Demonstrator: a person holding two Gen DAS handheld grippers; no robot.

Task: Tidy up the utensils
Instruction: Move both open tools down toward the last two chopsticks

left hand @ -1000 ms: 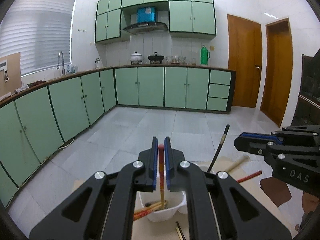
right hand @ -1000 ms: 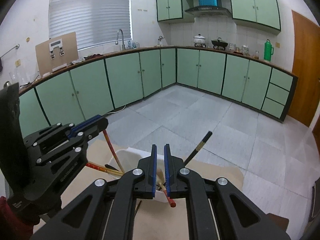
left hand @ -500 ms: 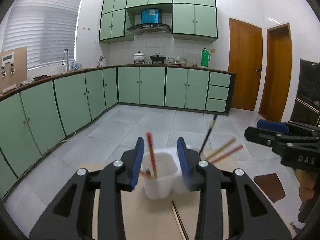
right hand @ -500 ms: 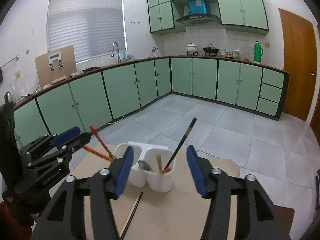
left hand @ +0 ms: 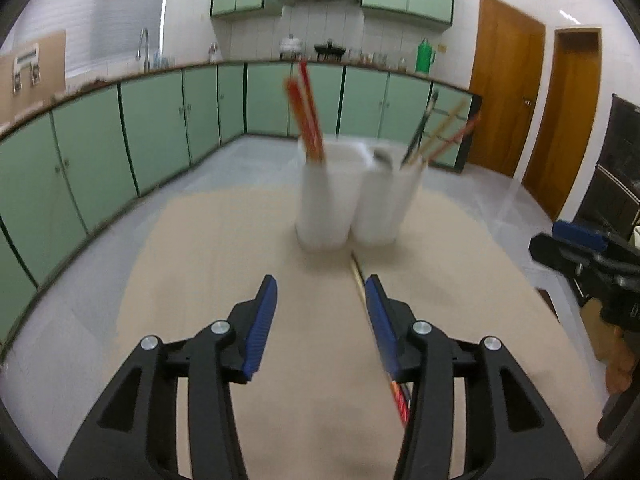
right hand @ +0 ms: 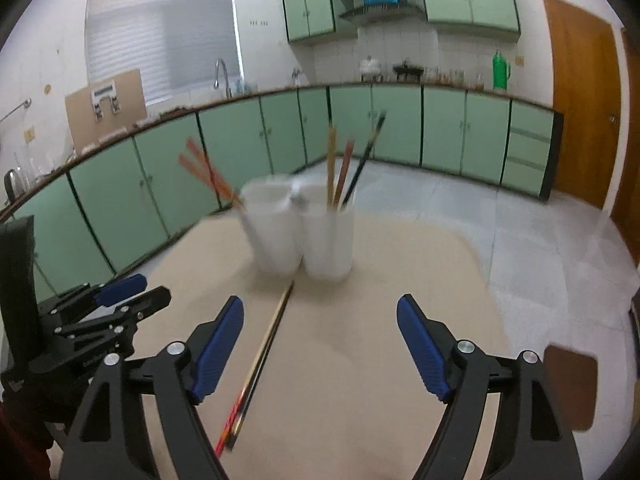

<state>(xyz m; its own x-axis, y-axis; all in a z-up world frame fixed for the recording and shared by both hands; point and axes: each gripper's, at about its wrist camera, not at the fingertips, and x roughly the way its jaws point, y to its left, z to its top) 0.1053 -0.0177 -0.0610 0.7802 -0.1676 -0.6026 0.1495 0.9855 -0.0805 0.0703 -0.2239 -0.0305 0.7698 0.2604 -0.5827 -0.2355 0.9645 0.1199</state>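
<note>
Where holder (right hand: 304, 232) stands, white cups hold red, tan chopsticks (right hand: 338, 172).

- Right gripper (right hand: 320, 316): blue-padded jaws opening, nothing between them
- Left gripper (right hand: 132, 294): at the left edge, black with blue pads
- White holder (right hand: 304, 236): two compartments, upright on the beige table (right hand: 400, 280)
- Red chopsticks (right hand: 208, 176): leaning left from the left compartment
- Three sticks (right hand: 344, 168): tan, reddish and black, in the right compartment
- Chopstick pair (right hand: 260, 360): flat on the table, before the holder
</note>
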